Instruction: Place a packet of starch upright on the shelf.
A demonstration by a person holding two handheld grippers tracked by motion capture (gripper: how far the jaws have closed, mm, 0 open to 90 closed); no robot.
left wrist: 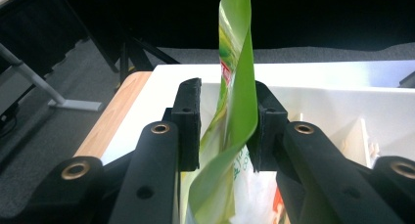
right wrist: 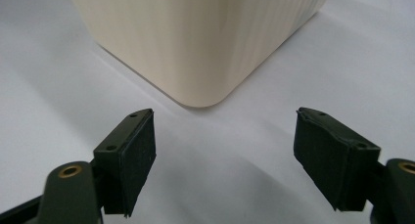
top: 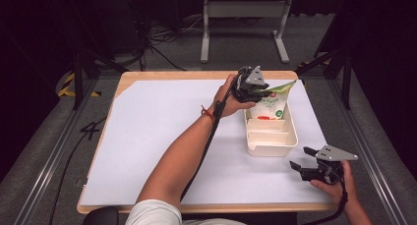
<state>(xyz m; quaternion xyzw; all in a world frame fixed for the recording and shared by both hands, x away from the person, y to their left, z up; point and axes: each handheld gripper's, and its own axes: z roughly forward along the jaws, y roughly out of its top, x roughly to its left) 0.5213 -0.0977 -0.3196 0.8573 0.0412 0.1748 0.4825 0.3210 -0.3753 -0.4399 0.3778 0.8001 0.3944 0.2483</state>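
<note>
left gripper [left wrist: 222,131] jaws slack around the green pouch [left wrist: 235,87], which stands in the bin's [top: 290,136] far compartment, so it may flop out; right gripper [right wrist: 222,160] gapes empty.

Glossy green foil-like pouch [left wrist: 240,87]; smooth matt cream plastic bin [right wrist: 205,43]; matt white paper sheet [top: 162,136] over a wooden tabletop [top: 123,80].

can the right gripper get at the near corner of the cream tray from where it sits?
Probably yes. The right gripper has its jaws wide open, aimed at the rounded corner of the cream tray, with bare white sheet between them. The left gripper is at the tray's far end with the green pouch.
</note>
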